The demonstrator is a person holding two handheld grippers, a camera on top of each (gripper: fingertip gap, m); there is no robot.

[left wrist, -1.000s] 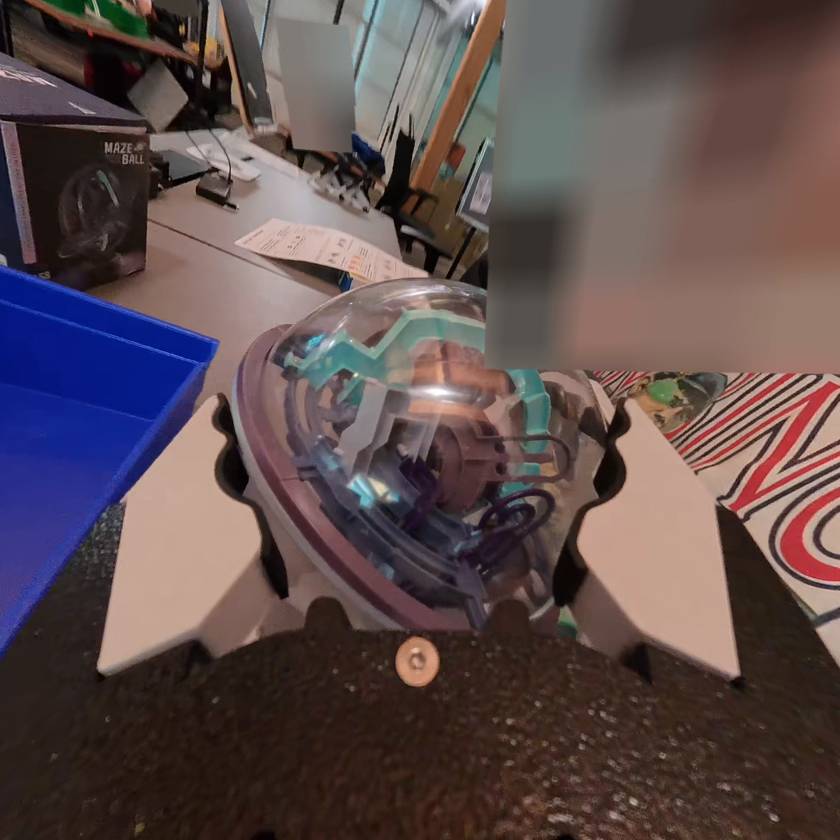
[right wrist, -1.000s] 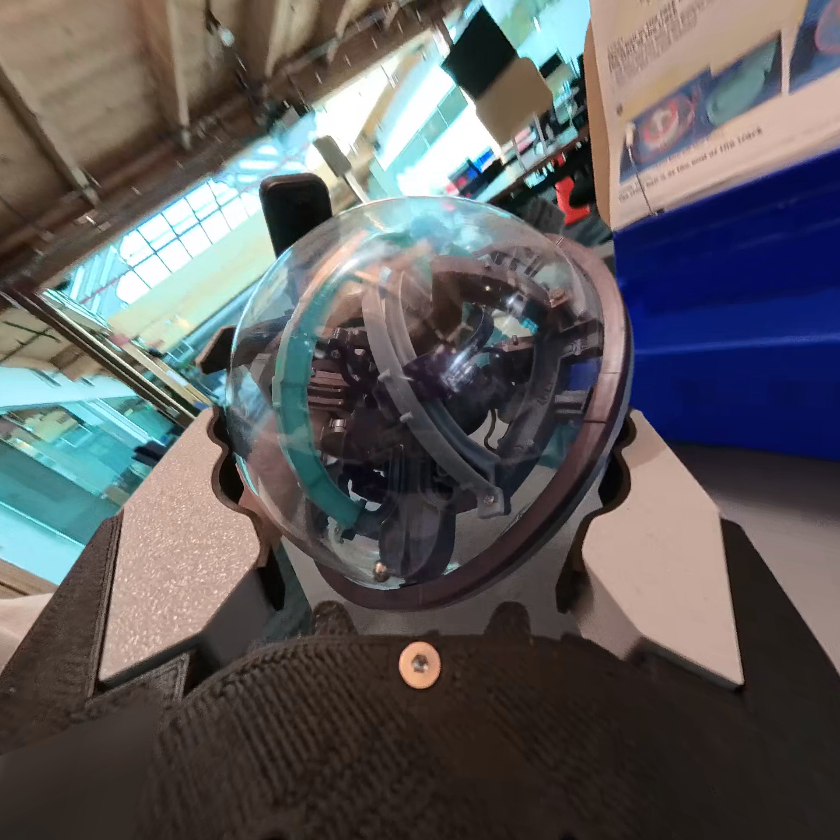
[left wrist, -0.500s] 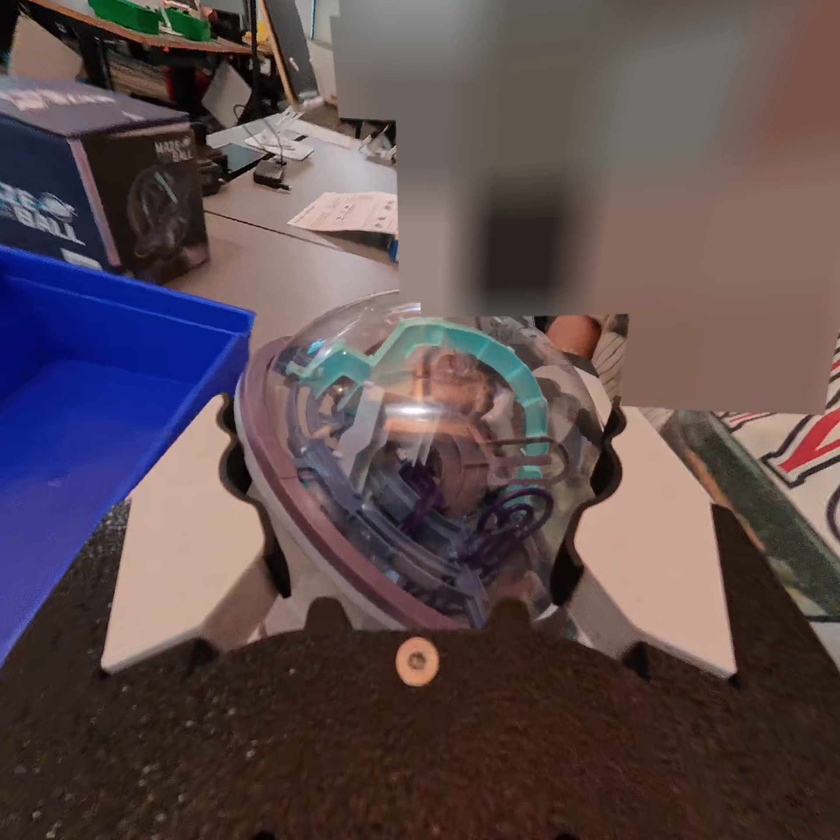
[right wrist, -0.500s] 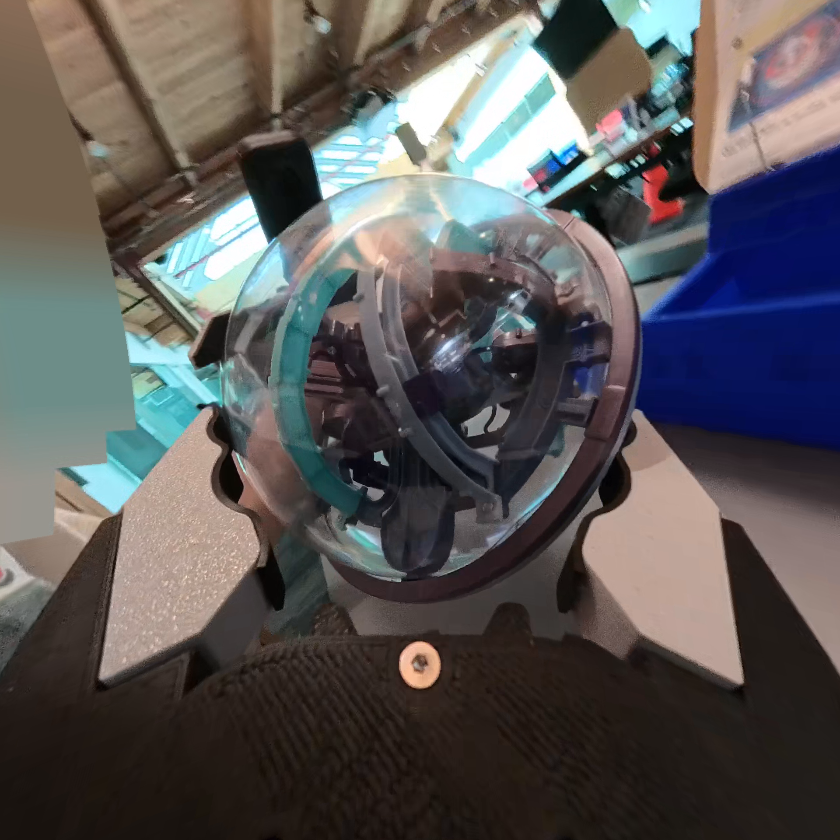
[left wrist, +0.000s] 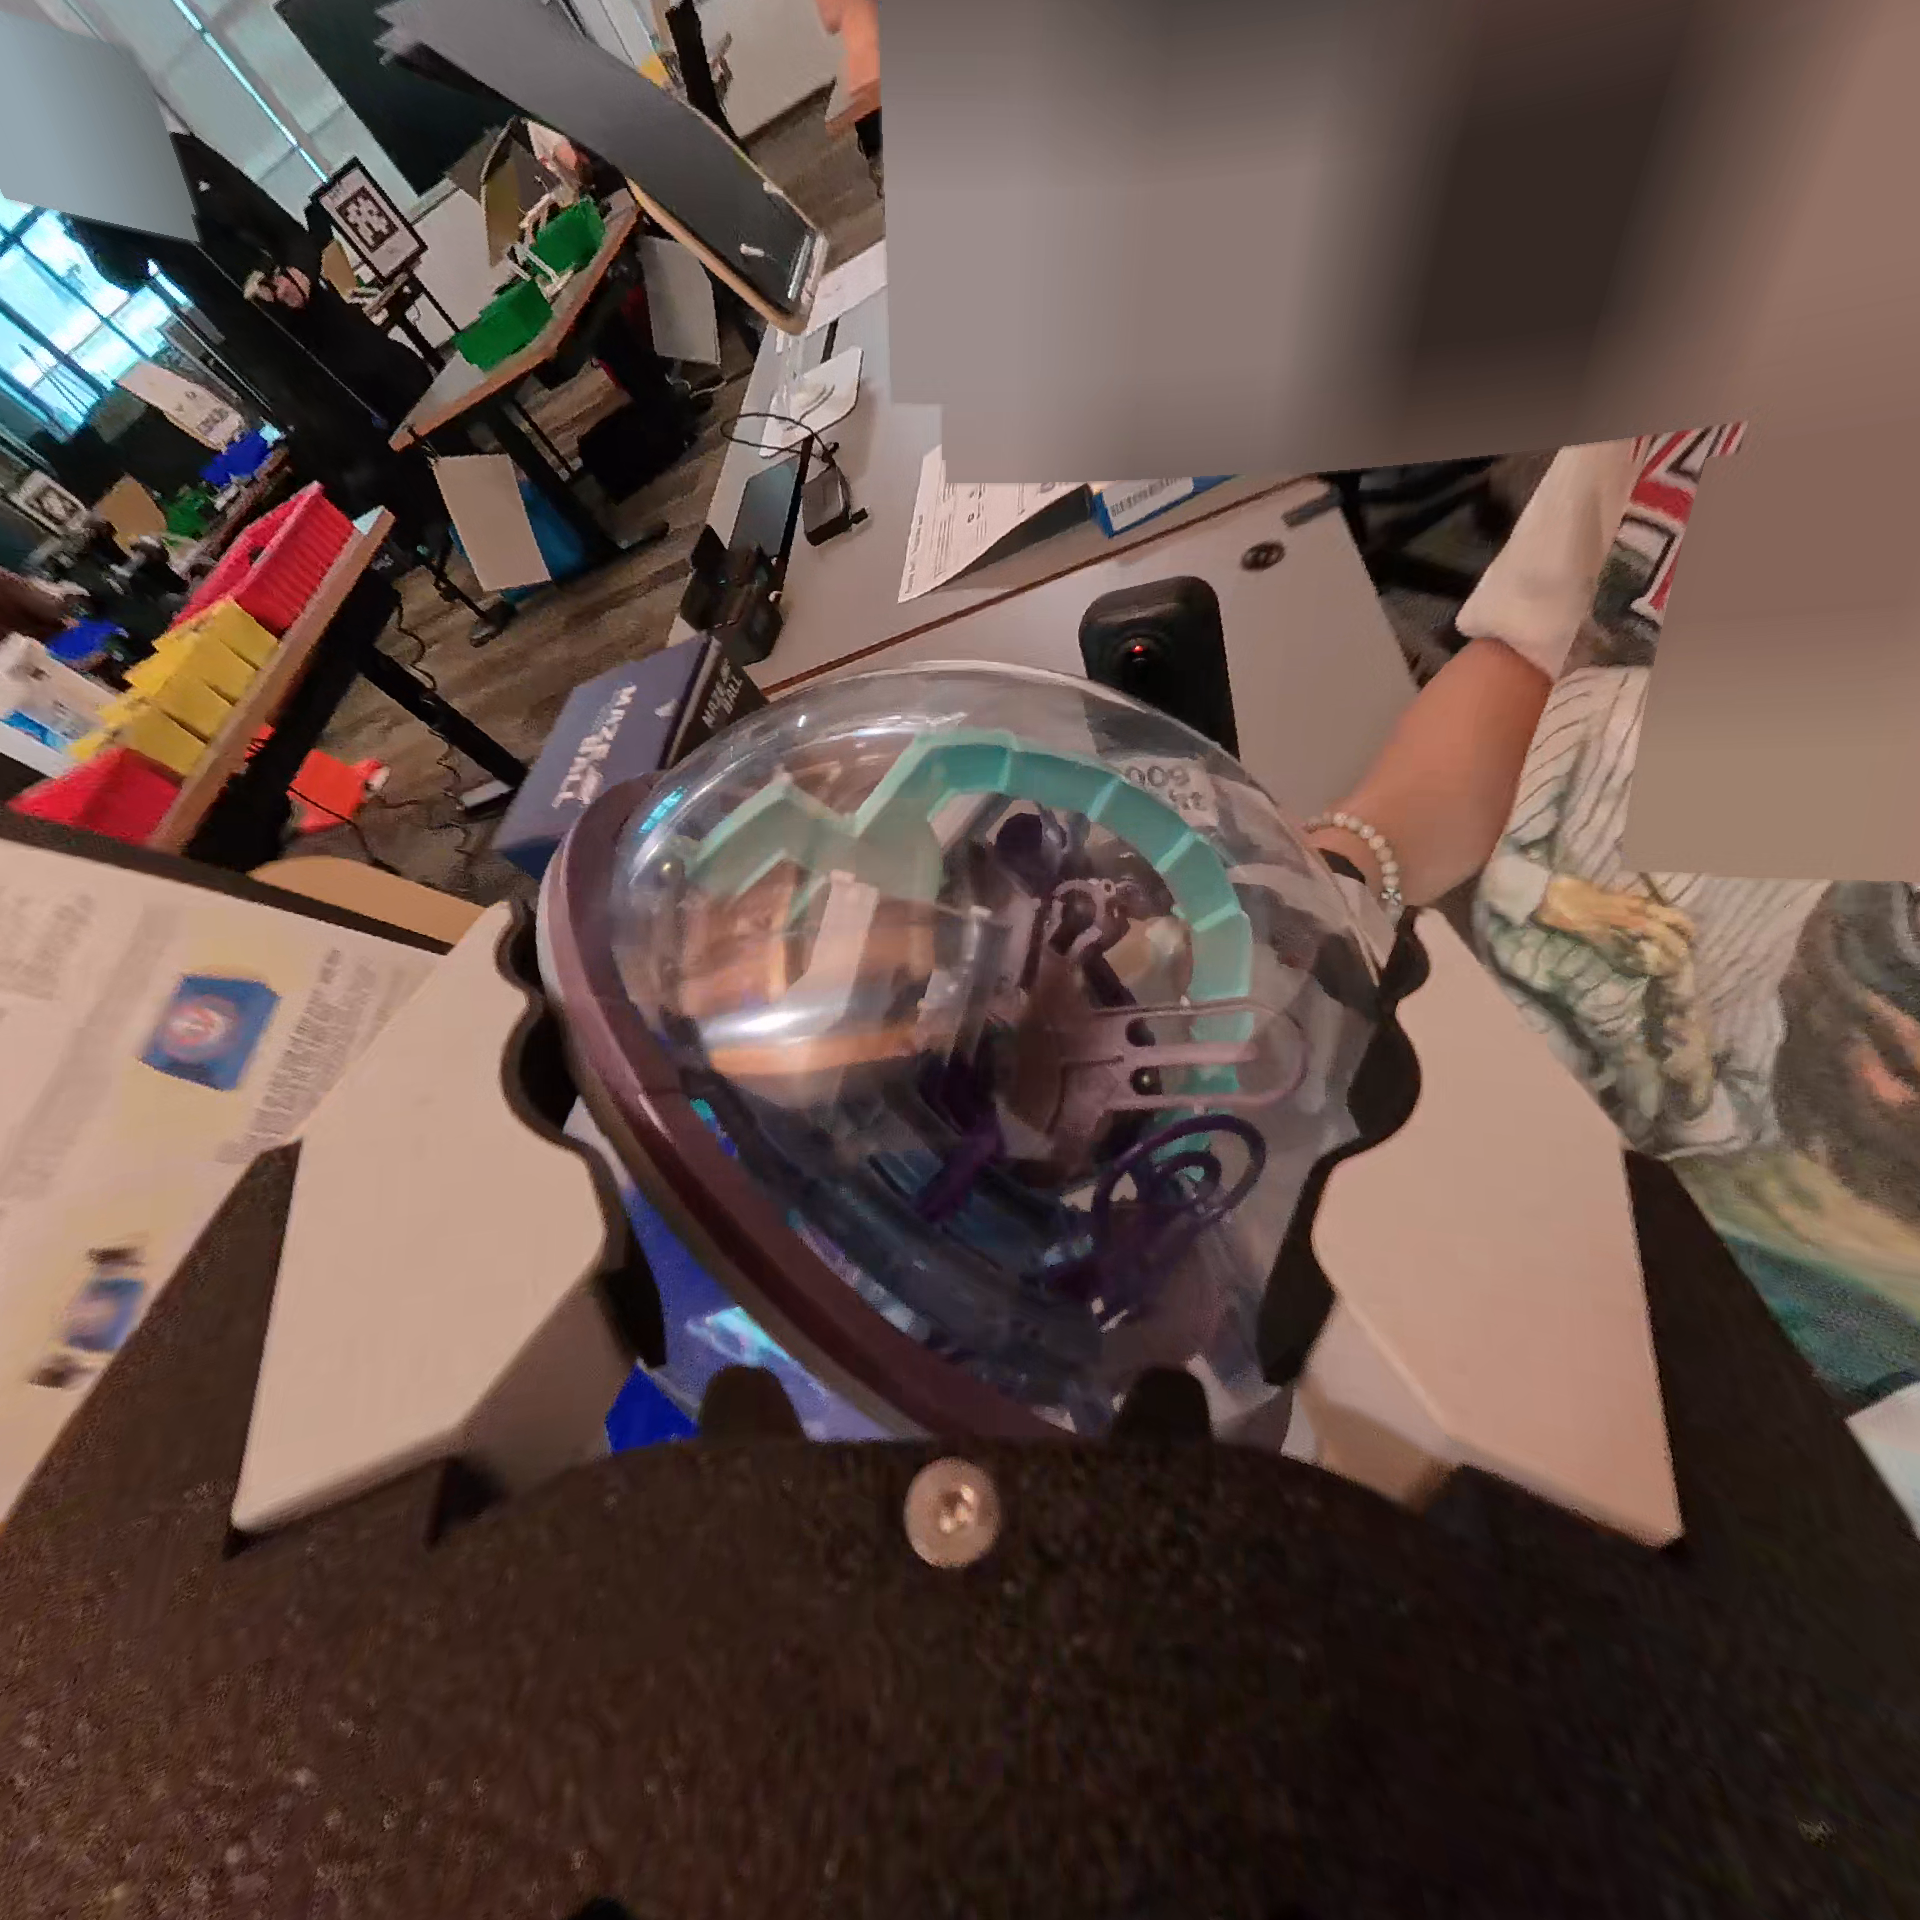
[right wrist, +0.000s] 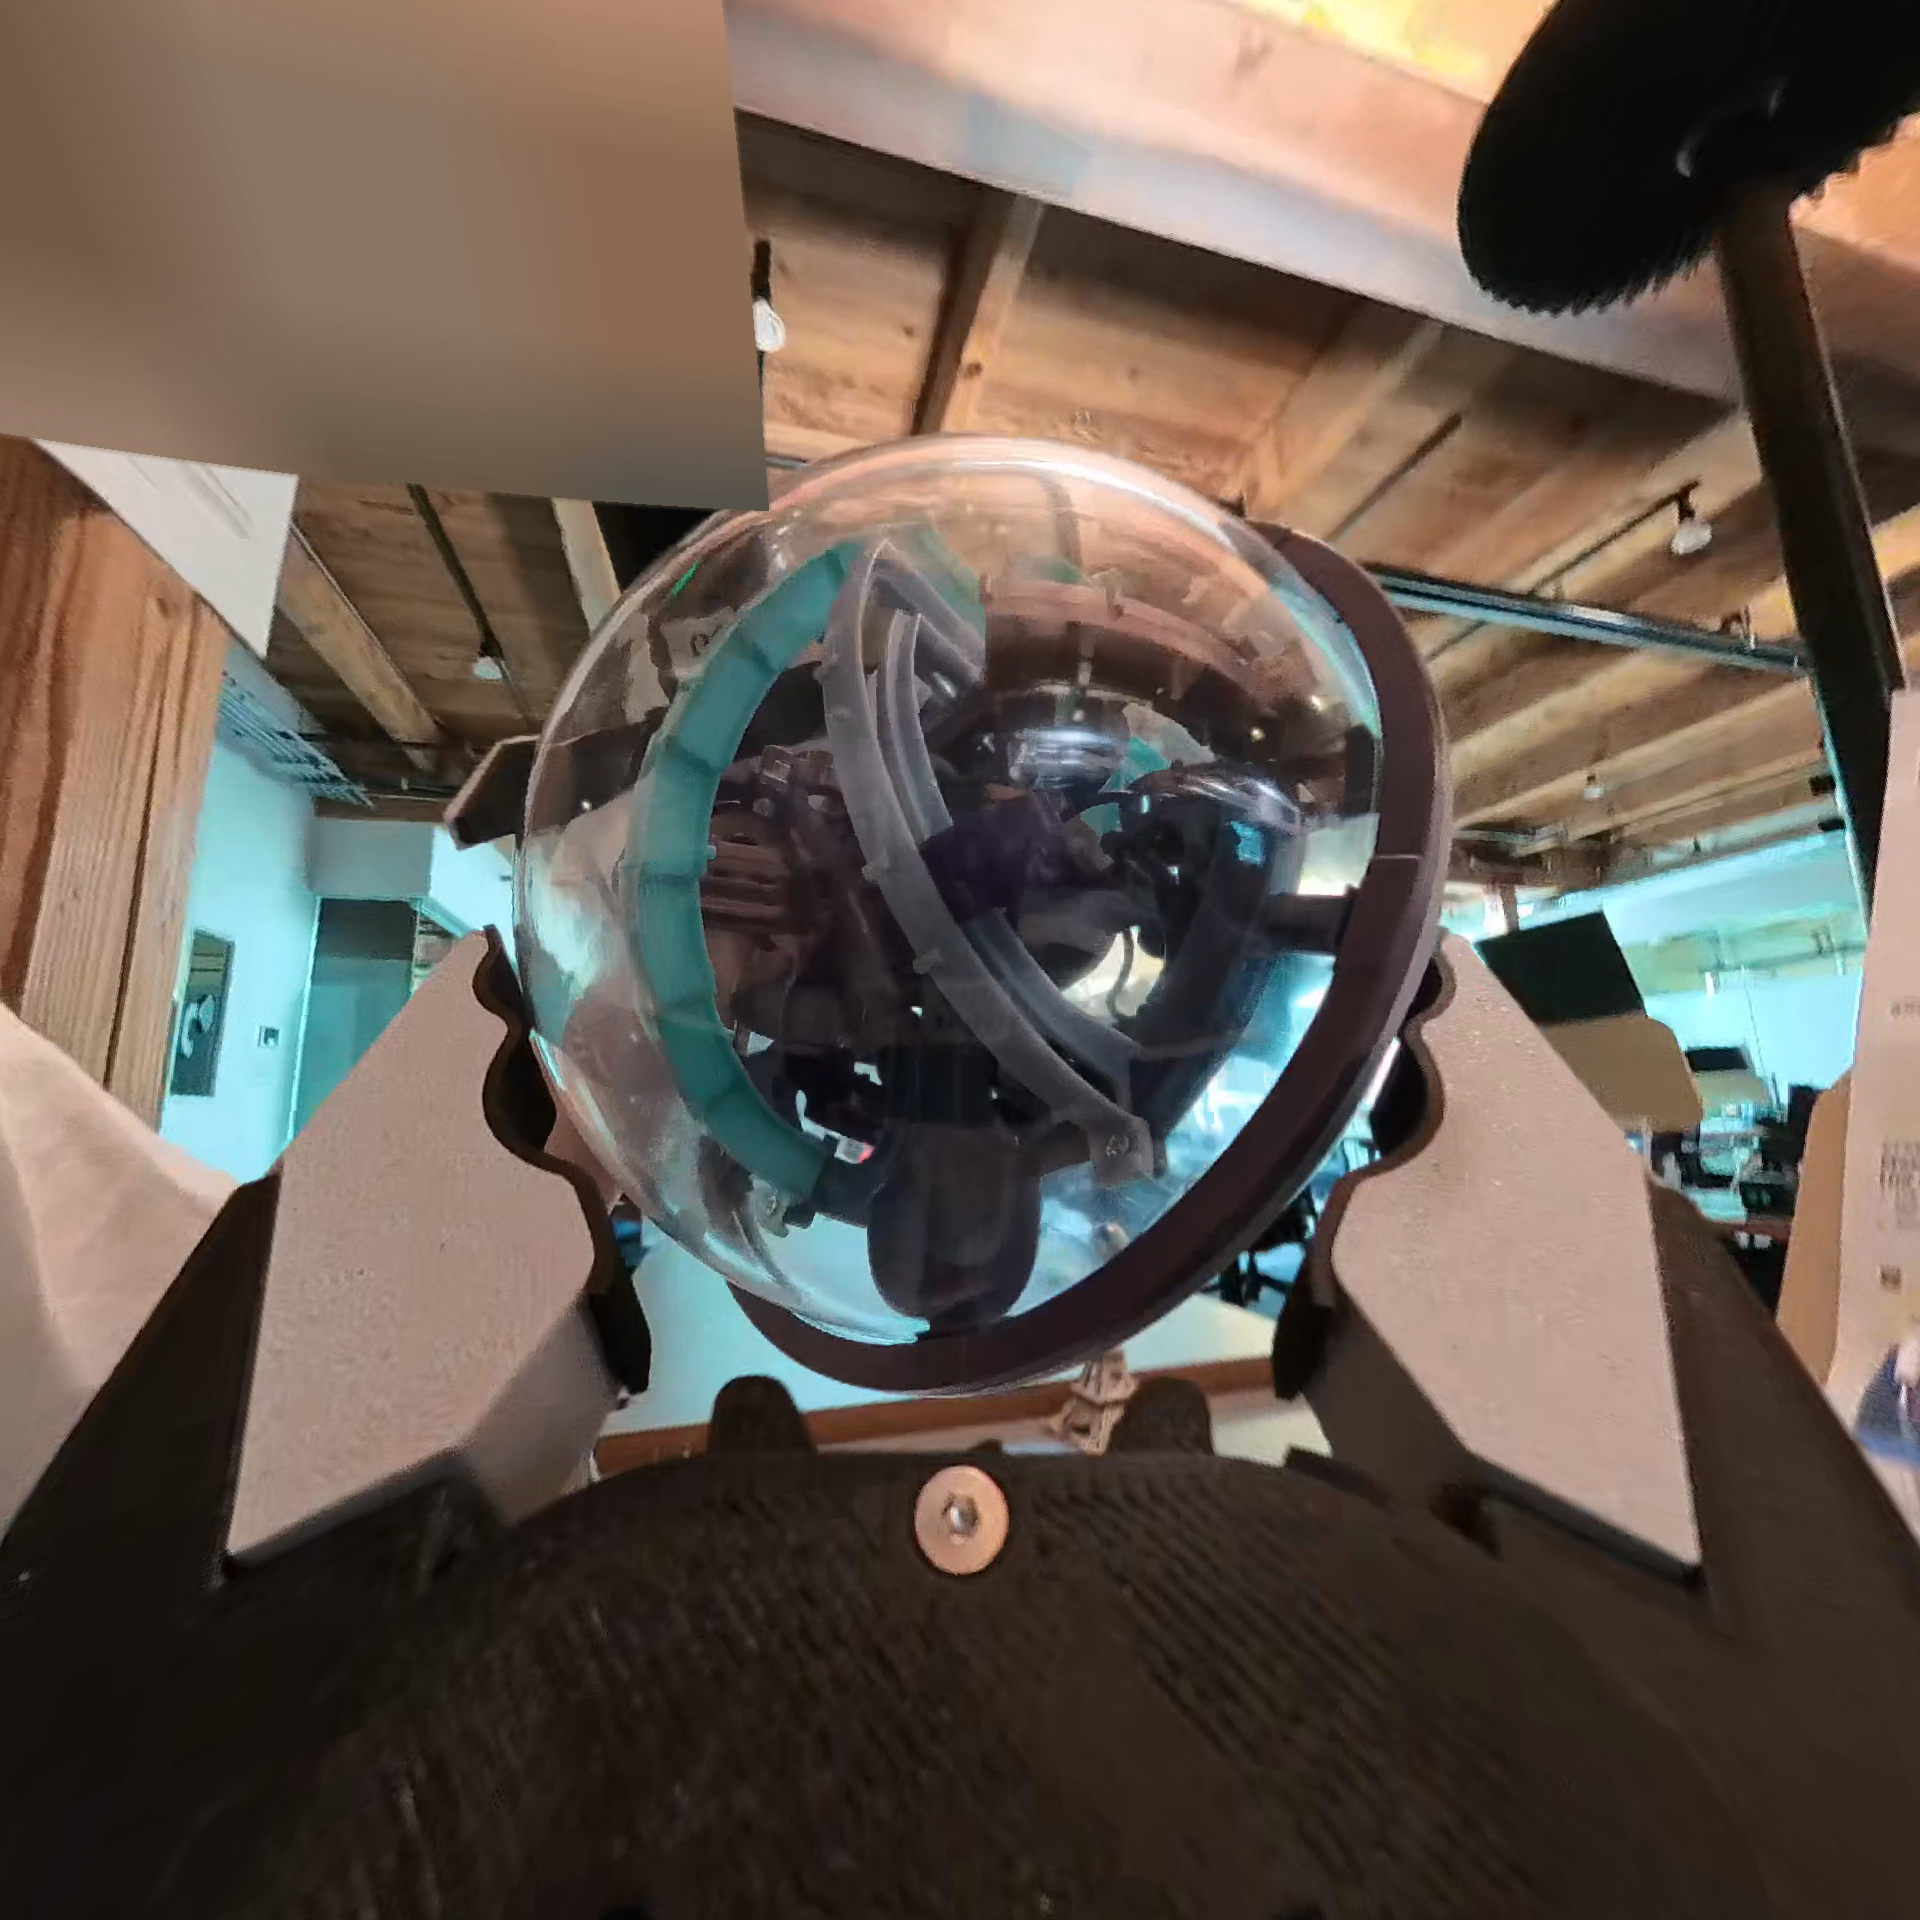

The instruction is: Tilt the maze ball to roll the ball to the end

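The maze ball [left wrist: 956,1018] is a clear sphere with a dark purple equator ring and teal, grey and purple tracks inside. My left gripper [left wrist: 956,935] is shut on it, white fingers [left wrist: 436,1195] pressing both sides. My right gripper [right wrist: 966,956] is shut on the same maze ball [right wrist: 977,914] from the opposite side, looking up at the ceiling. A small metal ball [left wrist: 673,869] sits by the left end of the teal track. The right gripper's black camera [left wrist: 1153,655] shows behind the sphere.
Behind the sphere lie a dark blue product box [left wrist: 613,748] and the grey table [left wrist: 1299,592]. A printed sheet [left wrist: 156,1039] is at the left, a blue bin [left wrist: 644,1413] below. A person's arm [left wrist: 1455,769] is at the right. A black disc on a pole [right wrist: 1662,156] hangs overhead.
Both grippers have swung with the maze ball still held. The left view moved off the blue bin and now looks over the table; the right view pitched up to the ceiling.
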